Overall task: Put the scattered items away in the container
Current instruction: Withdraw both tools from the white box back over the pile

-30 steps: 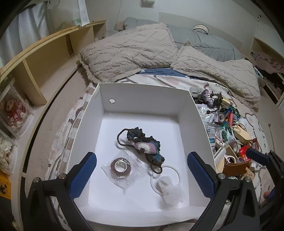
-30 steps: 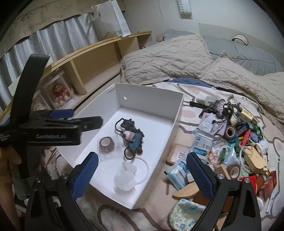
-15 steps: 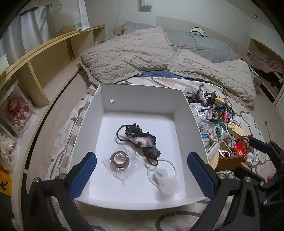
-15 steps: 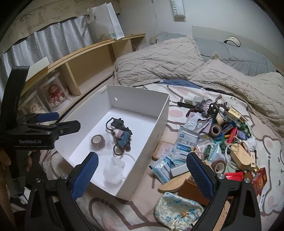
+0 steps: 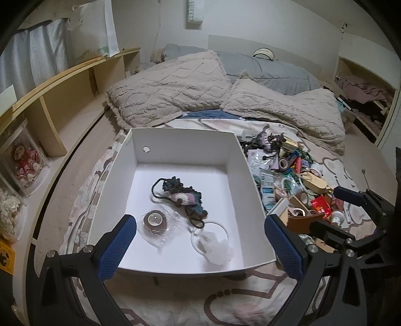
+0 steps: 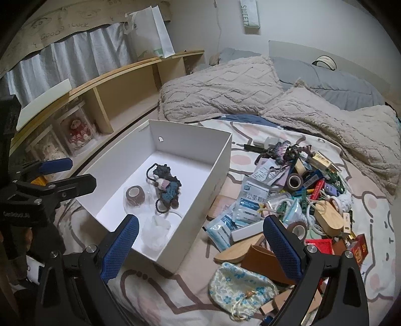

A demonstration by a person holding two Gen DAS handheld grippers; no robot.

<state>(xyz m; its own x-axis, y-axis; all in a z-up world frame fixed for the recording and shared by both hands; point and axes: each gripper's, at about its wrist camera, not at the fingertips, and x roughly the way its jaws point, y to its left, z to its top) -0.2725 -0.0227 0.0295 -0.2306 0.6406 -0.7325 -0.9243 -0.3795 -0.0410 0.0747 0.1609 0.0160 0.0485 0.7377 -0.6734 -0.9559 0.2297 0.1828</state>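
The left gripper [image 5: 200, 247], fingers spread wide and empty, is held over the near edge of the white box [image 5: 240, 160], whose long axis runs away toward the pillows. "SWEET" can be read on a wall sign [image 6: 248, 13]. The right gripper [image 6: 200, 247], likewise wide and empty, is poised beside the scattered pile [image 6: 300, 190].

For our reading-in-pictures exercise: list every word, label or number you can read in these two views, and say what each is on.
"SWEET": white wall sign.
"GOOD LUCK": brown paper banner above the curtain.
"GenRobot.AI", blurred and uncertain: left gripper body.
Blue-and-white packet: large print, not legible.
Red box, gold box and the other pile labels: too small or blurred to read.
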